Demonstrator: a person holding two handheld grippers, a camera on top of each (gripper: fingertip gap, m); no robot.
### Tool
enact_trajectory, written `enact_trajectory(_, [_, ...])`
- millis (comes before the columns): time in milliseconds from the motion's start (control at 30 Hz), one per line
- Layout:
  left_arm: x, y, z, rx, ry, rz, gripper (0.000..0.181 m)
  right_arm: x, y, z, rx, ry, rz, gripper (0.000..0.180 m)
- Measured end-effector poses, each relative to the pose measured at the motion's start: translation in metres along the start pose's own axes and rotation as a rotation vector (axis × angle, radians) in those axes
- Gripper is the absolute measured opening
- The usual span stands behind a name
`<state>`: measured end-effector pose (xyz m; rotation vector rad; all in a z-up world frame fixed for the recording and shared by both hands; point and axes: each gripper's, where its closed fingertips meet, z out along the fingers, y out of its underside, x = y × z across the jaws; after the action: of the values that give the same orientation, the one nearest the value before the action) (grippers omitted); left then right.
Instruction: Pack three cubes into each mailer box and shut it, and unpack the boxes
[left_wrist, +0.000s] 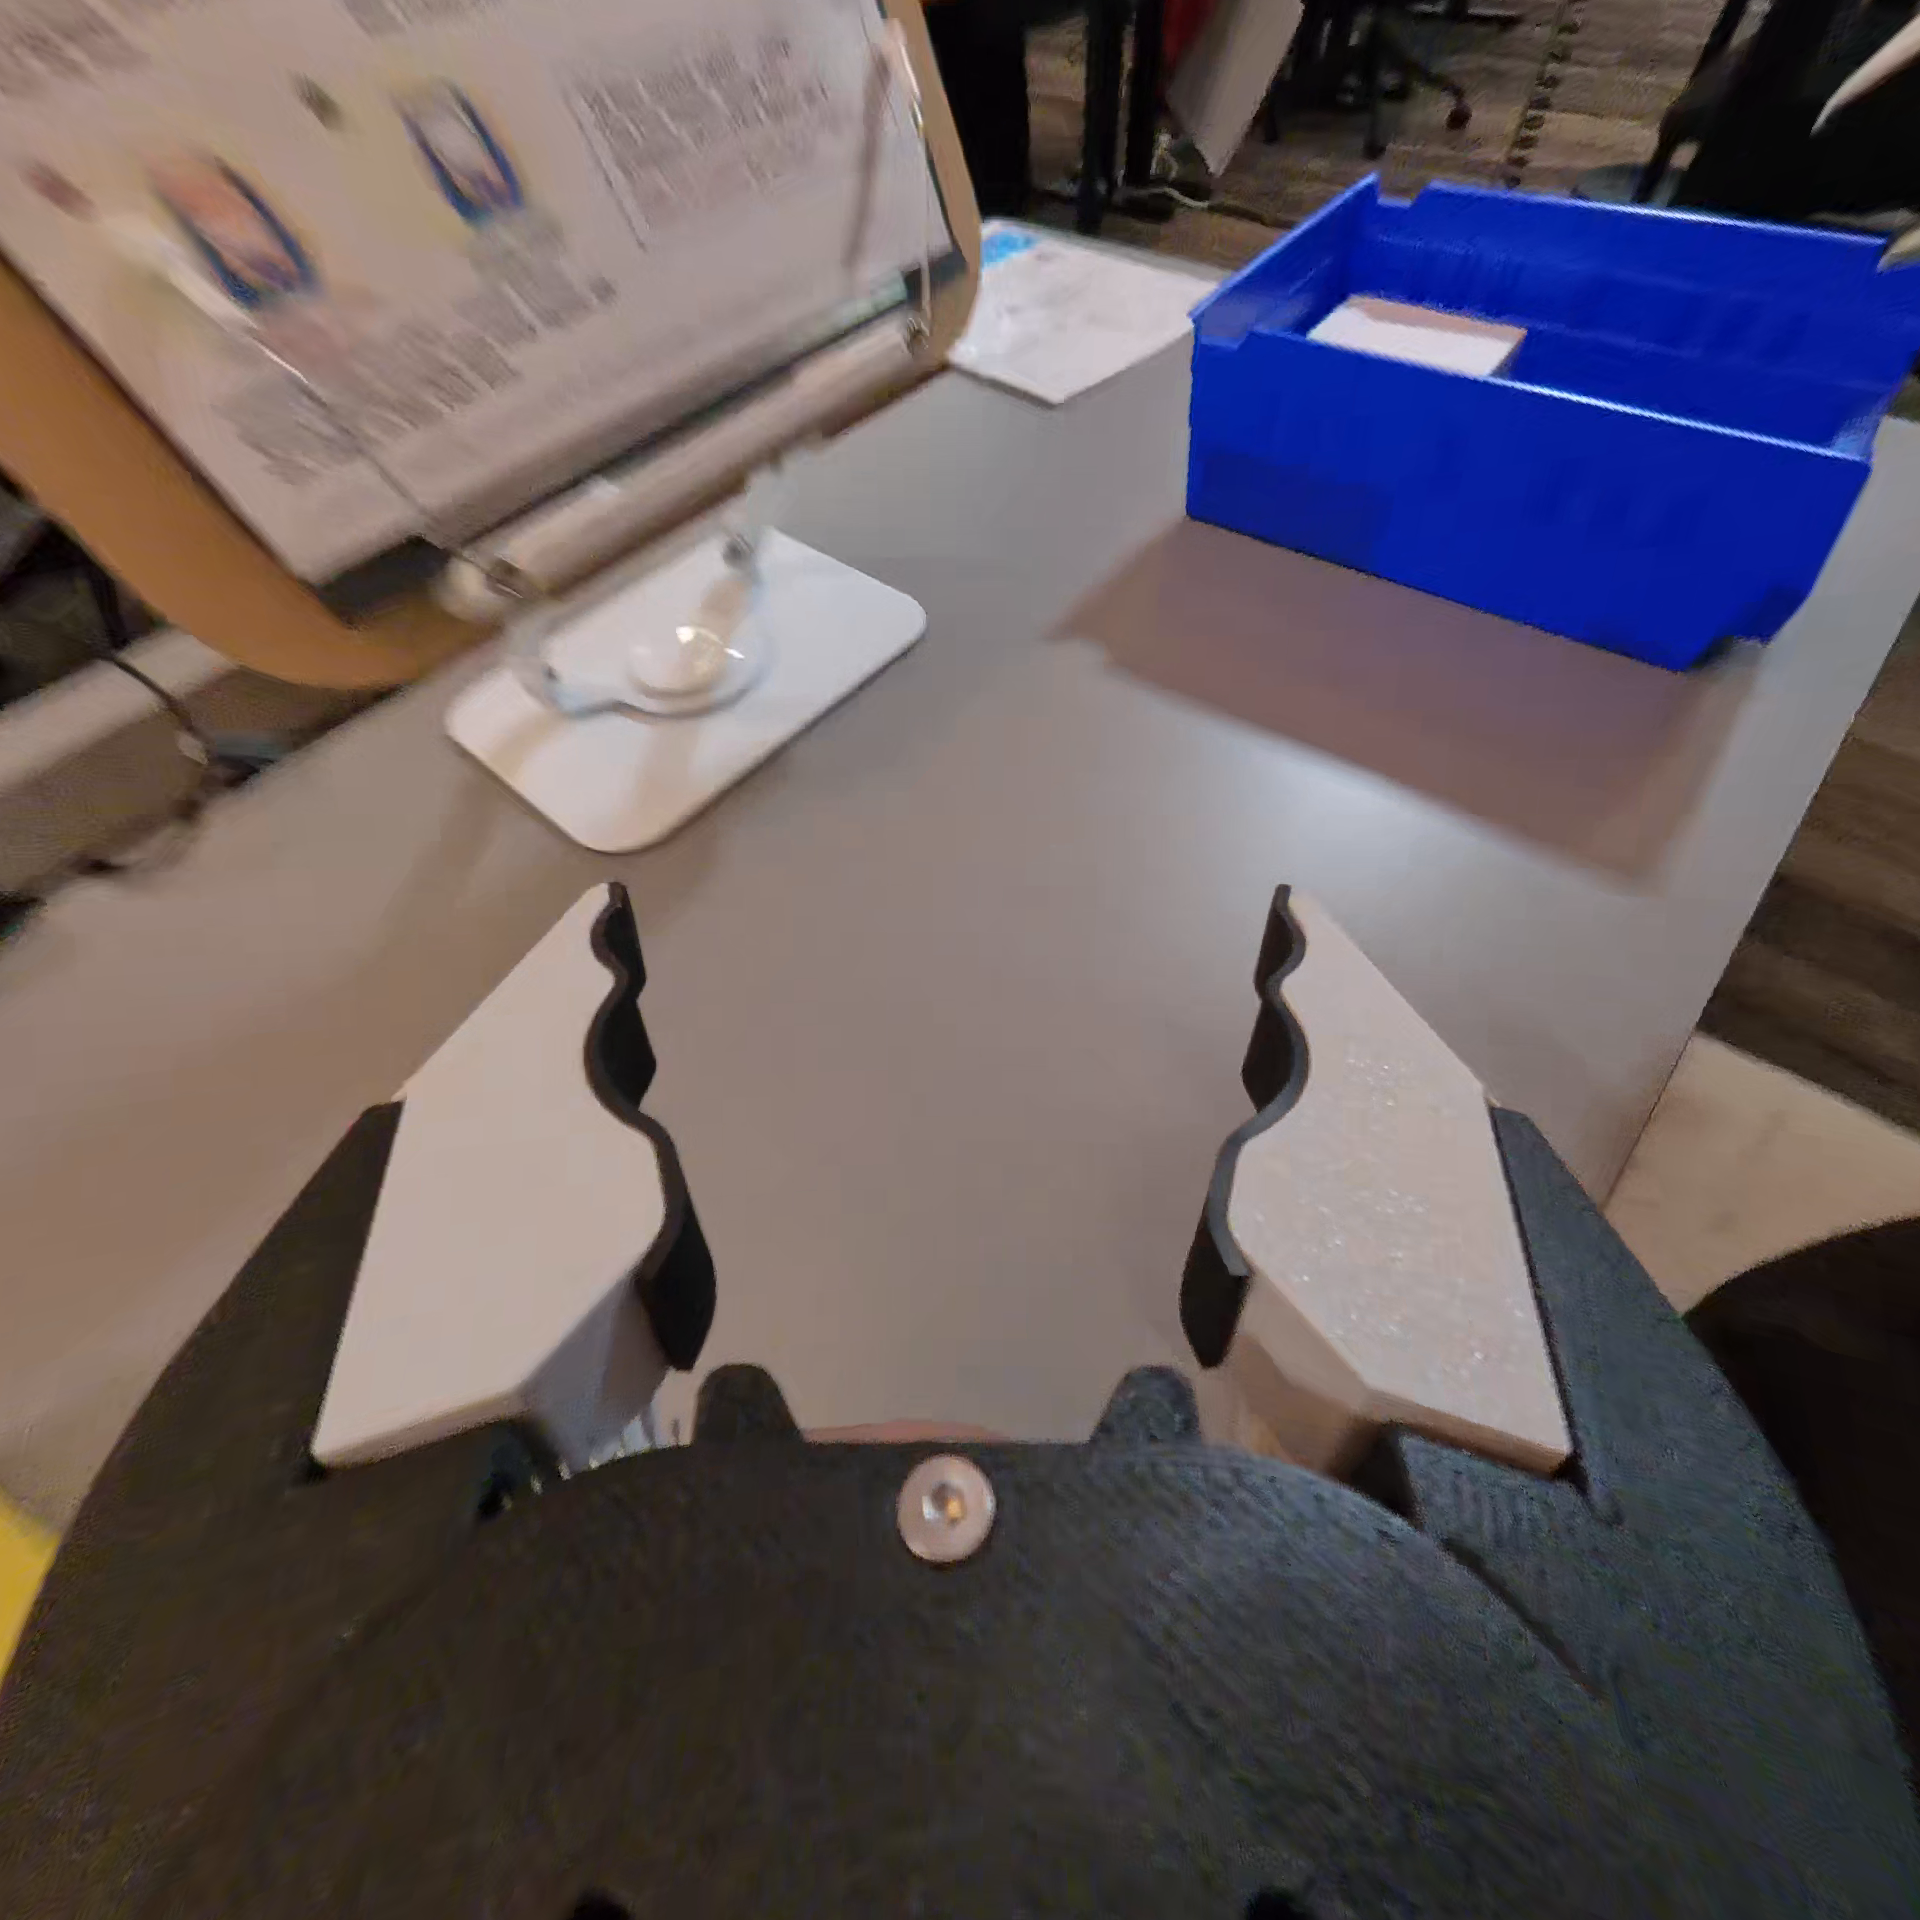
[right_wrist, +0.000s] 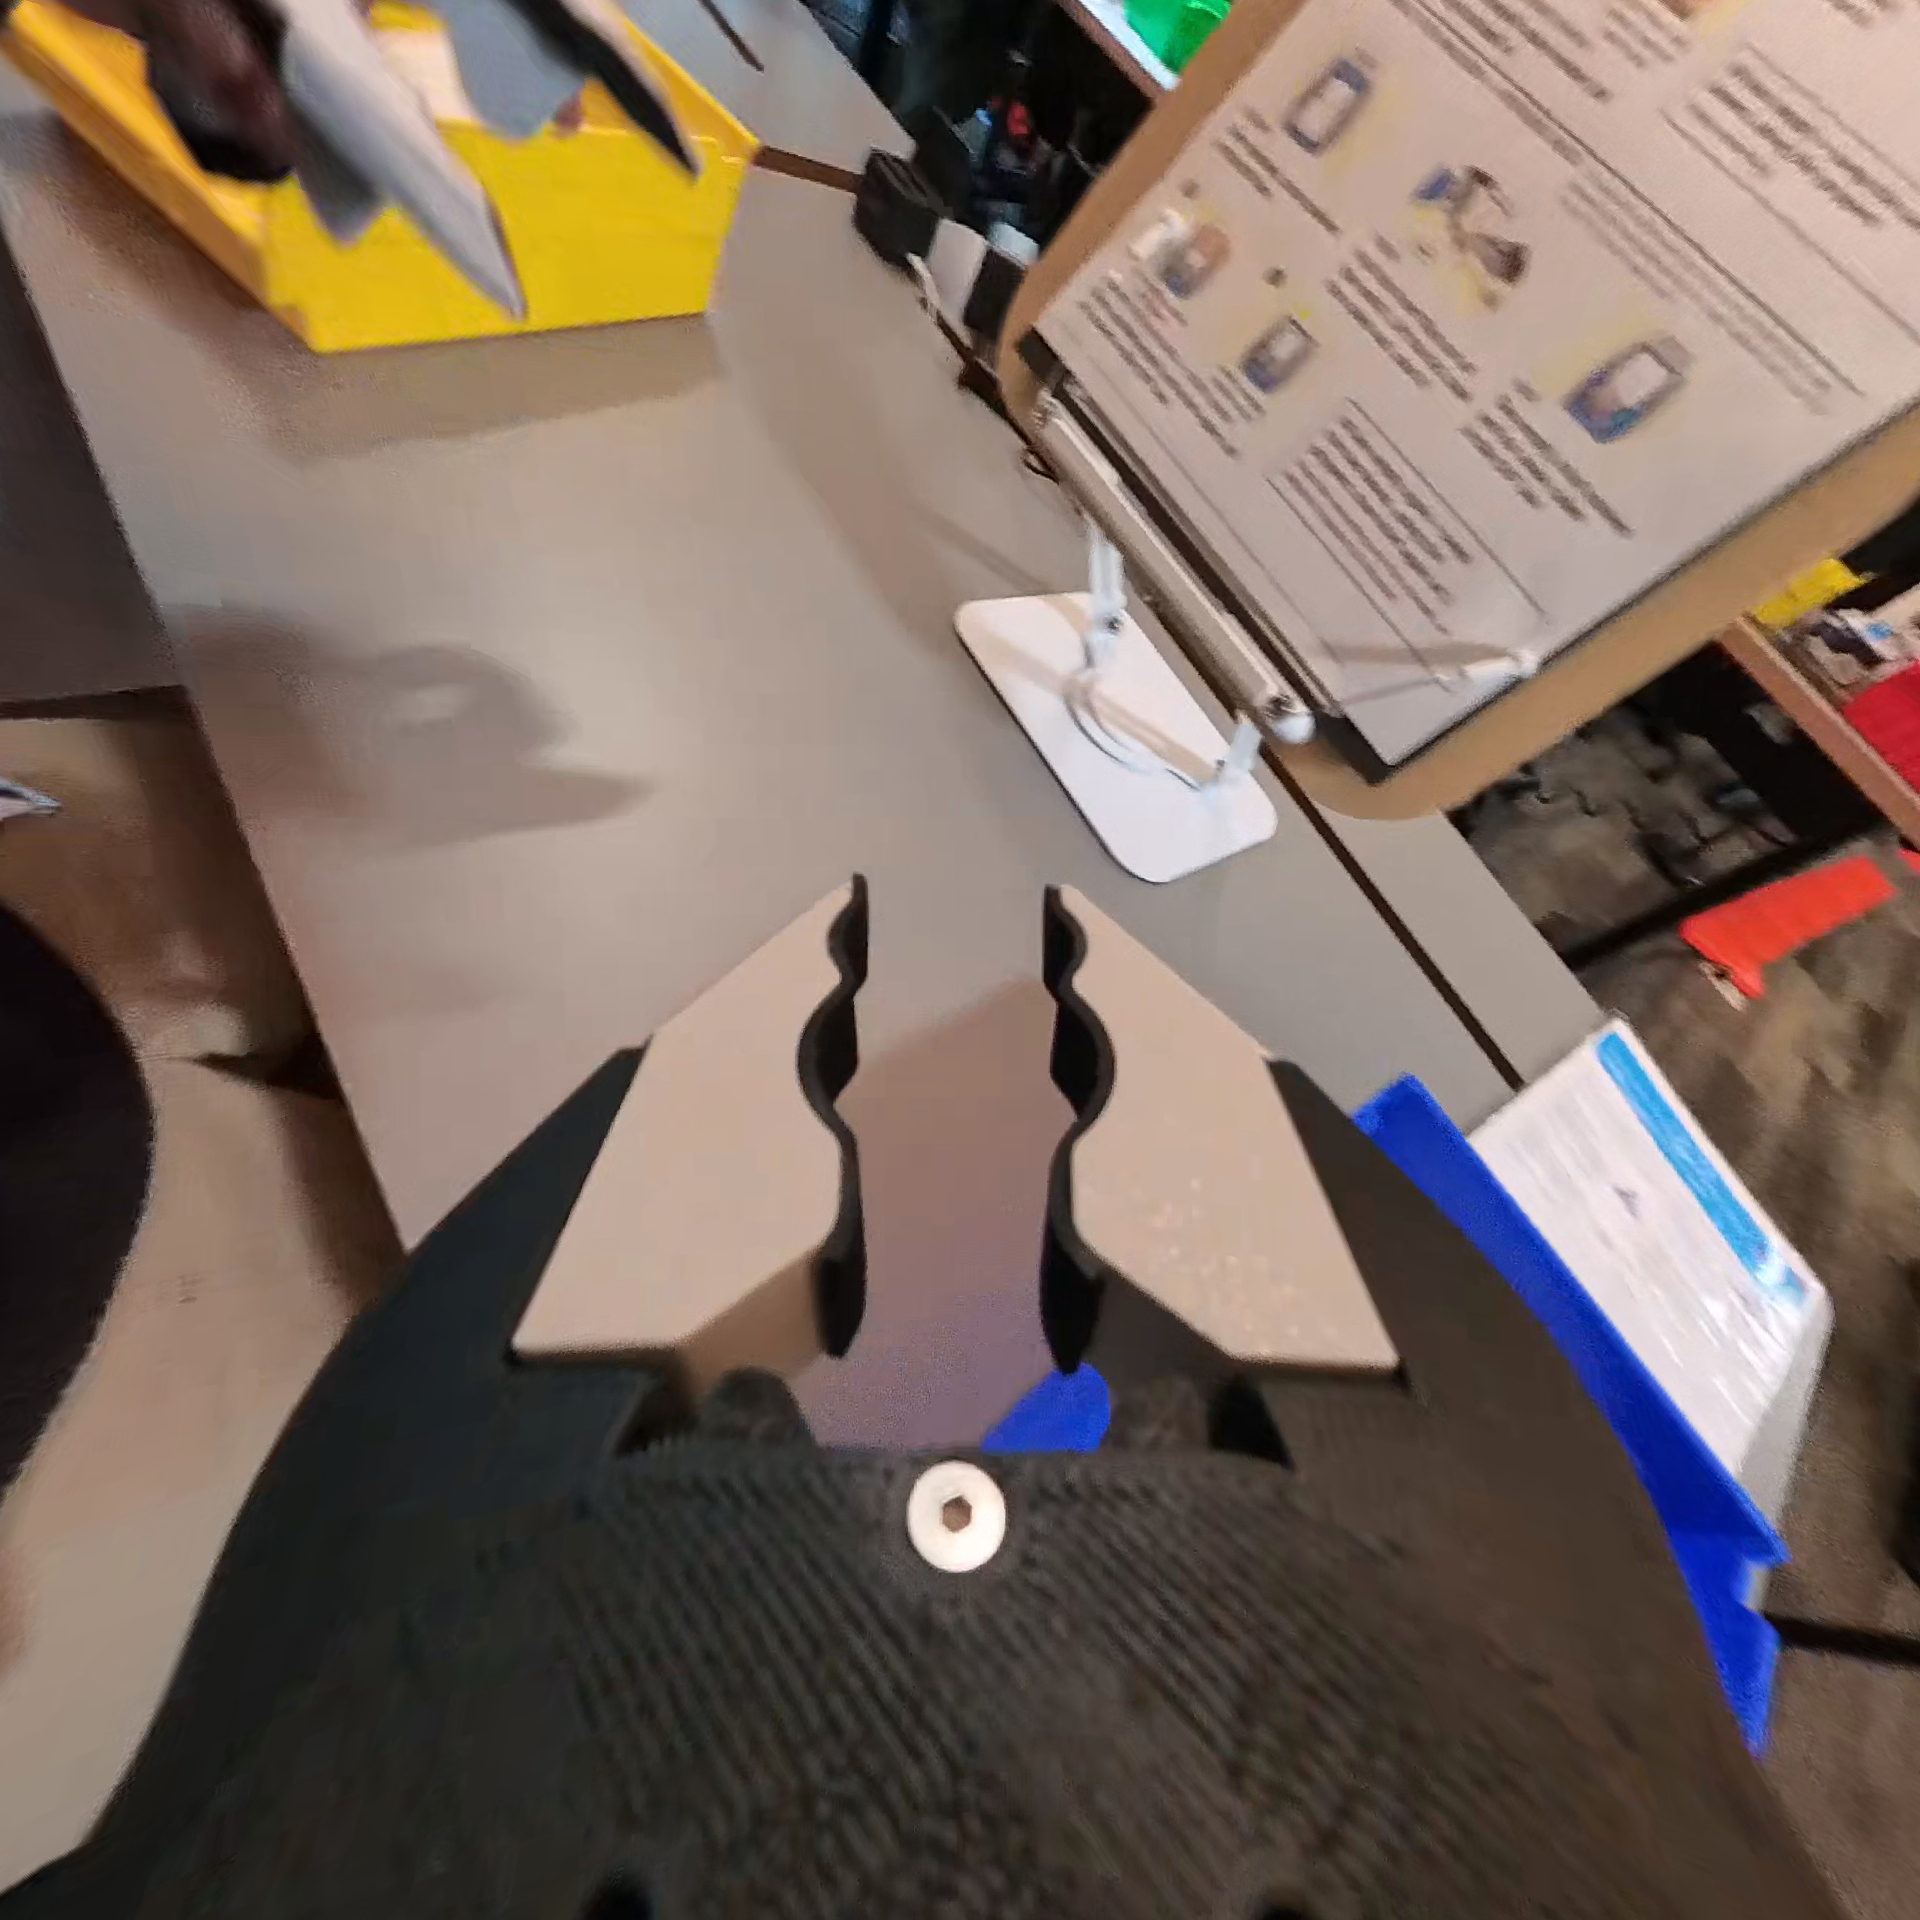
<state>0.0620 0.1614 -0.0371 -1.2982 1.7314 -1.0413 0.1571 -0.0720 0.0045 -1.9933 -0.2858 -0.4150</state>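
My left gripper (left_wrist: 948, 899) is open wide and empty, held above the grey table (left_wrist: 966, 748). A blue bin (left_wrist: 1455, 488) stands at the far right of the table, with a flat pale box (left_wrist: 1418, 338) lying inside it. My right gripper (right_wrist: 953, 894) has its jaws a narrow gap apart with nothing between them, above the table (right_wrist: 540, 499). The blue bin's rim (right_wrist: 1558, 1309) lies just under and to the right of it. In the right wrist view the left gripper (right_wrist: 597, 229) shows blurred at the top left, in front of a yellow bin (right_wrist: 582, 249). No cubes show.
A tilted document stand with a printed sheet (left_wrist: 447, 260) on a white base plate (left_wrist: 686, 707) stands along the table's far side; it also shows in the right wrist view (right_wrist: 1507, 343). A paper sheet (left_wrist: 1070, 312) lies behind the blue bin. The table edge drops to the floor at right (left_wrist: 1704, 1039).
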Motion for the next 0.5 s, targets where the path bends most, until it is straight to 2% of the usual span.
enact_trajectory(33, [-0.012, -0.005, -0.018, 0.009, 0.017, 0.054, 0.115, -0.008, -0.002, 0.003, 0.001, -0.018, -0.005, 0.032])
enact_trajectory(100, [-0.036, -0.001, -0.052, -0.04, 0.046, 0.182, 0.123, -0.02, -0.002, 0.011, -0.006, -0.043, -0.015, 0.032])
enact_trajectory(233, [-0.127, 0.035, -0.099, -0.256, -0.103, 0.32, 0.134, -0.047, 0.001, 0.031, 0.015, -0.113, 0.037, 0.031])
enact_trajectory(367, [-0.217, 0.108, -0.126, -0.607, -0.163, 0.232, 0.14, -0.067, -0.005, 0.05, 0.041, -0.168, 0.075, 0.03])
enact_trajectory(500, [-0.26, 0.171, -0.133, -0.833, -0.109, 0.092, 0.14, -0.079, -0.01, 0.057, 0.035, -0.197, 0.068, 0.03])
